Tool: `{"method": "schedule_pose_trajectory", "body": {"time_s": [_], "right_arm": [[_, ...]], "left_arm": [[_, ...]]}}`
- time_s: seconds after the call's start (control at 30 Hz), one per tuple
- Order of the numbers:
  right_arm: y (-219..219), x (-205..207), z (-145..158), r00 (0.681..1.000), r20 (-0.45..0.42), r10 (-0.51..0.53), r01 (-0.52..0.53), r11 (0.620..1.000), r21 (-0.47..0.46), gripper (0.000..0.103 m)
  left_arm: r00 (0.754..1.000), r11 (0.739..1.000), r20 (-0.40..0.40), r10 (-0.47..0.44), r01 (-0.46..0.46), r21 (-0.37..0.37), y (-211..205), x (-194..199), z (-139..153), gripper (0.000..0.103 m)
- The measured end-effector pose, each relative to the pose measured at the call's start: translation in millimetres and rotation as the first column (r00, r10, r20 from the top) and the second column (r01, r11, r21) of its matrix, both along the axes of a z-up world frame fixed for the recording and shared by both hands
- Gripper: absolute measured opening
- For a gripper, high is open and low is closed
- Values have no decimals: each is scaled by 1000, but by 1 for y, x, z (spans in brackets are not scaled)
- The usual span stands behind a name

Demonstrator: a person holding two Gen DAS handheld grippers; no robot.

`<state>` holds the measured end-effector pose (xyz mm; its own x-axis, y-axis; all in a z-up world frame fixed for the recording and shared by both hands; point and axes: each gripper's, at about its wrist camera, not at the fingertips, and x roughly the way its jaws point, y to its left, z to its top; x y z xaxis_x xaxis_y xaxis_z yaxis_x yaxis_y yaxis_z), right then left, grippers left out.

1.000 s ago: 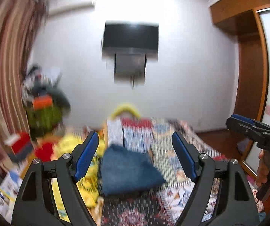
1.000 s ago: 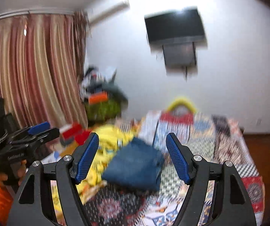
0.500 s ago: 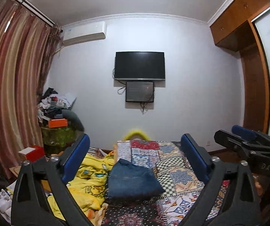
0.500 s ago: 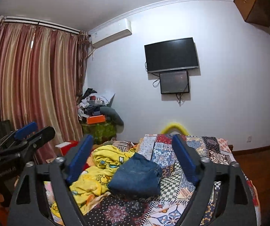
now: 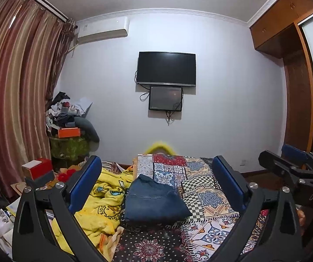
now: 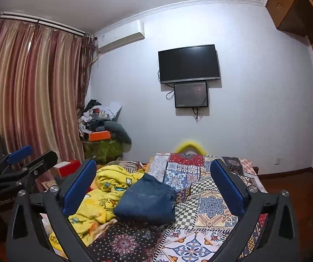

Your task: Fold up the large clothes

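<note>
Folded blue denim jeans (image 5: 153,200) (image 6: 146,199) lying on patchwork-quilted bed (image 5: 202,187) (image 6: 204,196), just right of crumpled yellow cartoon blanket (image 5: 104,198) (image 6: 104,194). Left hand-held gripper (image 5: 156,184) and right hand-held gripper (image 6: 153,183) both spread wide apart, empty, raised nearer than the jeans.

Left gripper (image 5: 156,185): black frame with cut-out windows, blue pads (image 5: 84,183) lining fingers, silver screws showing at joints. Right gripper (image 6: 153,186): matching black frame, blue pads, silver screws; white "DAS" lettering showing on its side in left wrist view.
</note>
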<state>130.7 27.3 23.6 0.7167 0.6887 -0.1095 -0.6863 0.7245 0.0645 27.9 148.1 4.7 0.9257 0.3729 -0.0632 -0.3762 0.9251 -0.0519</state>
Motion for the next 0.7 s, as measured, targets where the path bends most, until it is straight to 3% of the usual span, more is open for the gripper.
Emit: {"method": "schedule_pose_trajectory", "body": {"time_s": [0.7], "right_arm": [[0, 3, -7, 999, -45, 9, -10, 999, -34, 103]], "left_arm": [[999, 999, -50, -1, -1, -42, 10, 7, -18, 102]]}}
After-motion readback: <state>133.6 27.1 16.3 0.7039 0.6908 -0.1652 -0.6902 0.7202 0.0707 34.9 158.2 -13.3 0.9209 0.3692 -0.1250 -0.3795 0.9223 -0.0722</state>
